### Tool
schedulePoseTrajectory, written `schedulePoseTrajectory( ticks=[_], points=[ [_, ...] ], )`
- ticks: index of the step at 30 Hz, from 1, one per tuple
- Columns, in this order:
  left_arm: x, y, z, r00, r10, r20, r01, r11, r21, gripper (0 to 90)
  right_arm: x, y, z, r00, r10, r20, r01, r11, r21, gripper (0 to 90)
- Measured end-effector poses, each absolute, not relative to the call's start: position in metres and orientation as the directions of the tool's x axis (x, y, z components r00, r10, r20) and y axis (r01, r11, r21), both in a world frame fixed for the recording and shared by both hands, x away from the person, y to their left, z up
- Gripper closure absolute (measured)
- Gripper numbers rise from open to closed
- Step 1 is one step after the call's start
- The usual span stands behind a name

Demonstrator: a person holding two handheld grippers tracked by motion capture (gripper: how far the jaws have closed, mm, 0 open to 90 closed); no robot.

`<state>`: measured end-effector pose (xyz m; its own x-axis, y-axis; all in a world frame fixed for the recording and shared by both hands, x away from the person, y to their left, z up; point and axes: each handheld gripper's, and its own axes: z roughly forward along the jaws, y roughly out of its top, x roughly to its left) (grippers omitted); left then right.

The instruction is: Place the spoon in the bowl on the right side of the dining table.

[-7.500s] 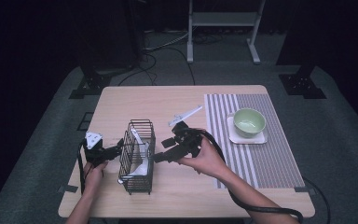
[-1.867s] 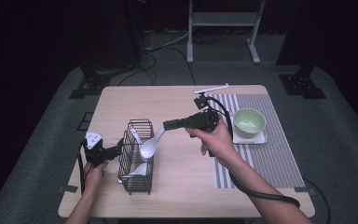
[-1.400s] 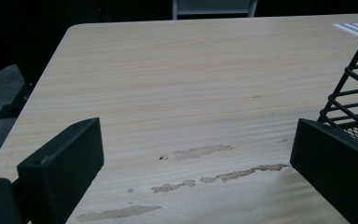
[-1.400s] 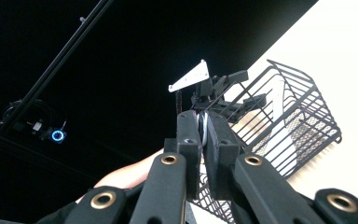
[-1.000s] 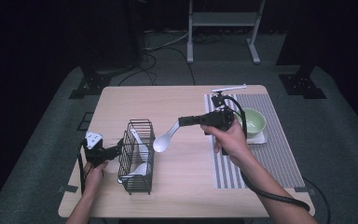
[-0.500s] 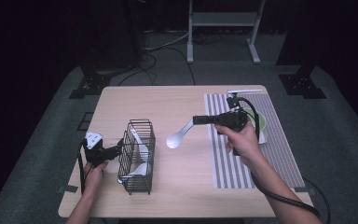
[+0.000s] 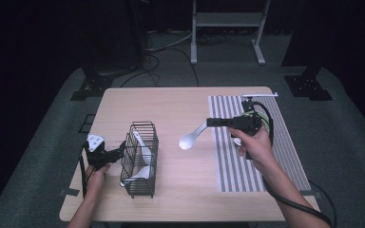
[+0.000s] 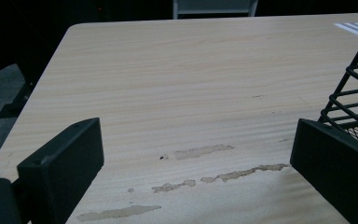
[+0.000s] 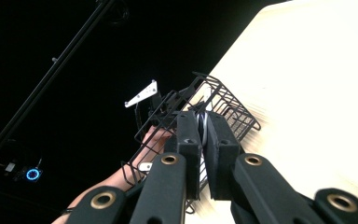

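Note:
A black wire basket [image 7: 140,142] stands on the wooden table [image 7: 171,102] at the front left, with white utensils [image 7: 138,175] lying in it. My left gripper [image 7: 120,151] is open at the basket's left wall; in the left gripper view [image 8: 198,140] its jaws stand wide apart over bare wood, the basket wires [image 8: 354,88] beside the right jaw. My right gripper [image 7: 210,122] is shut on the handle of a white spoon [image 7: 189,140], held in the air between the basket and the striped mat [image 7: 247,166]. The handle [image 9: 204,128] shows as a thin white edge between the shut jaws.
The grey-and-white striped mat covers the table's right part, and my right hand and gripper hide most of what stands at its back. Worn patches [image 8: 200,151] mark the wood by the left gripper. Dark floor, cables and stand legs [image 7: 225,28] lie beyond the table.
My right gripper has lifted the white spoon out of the basket and carried it right, toward the striped mat. The left gripper and basket have stayed put.

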<state>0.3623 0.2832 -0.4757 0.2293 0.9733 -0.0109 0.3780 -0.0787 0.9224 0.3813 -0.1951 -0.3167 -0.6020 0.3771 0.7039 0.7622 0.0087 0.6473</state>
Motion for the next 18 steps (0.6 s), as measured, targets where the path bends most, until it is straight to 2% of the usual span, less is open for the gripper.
schedulePoseTrajectory(
  ticks=[18],
  points=[
    [0.362,0.283,-0.476,0.229,0.973,-0.008,0.379,-0.082,0.922,1.6,0.381,-0.222,-0.325,-0.563,0.404,0.721,0.773,-0.052,0.633,85.4]
  ],
)
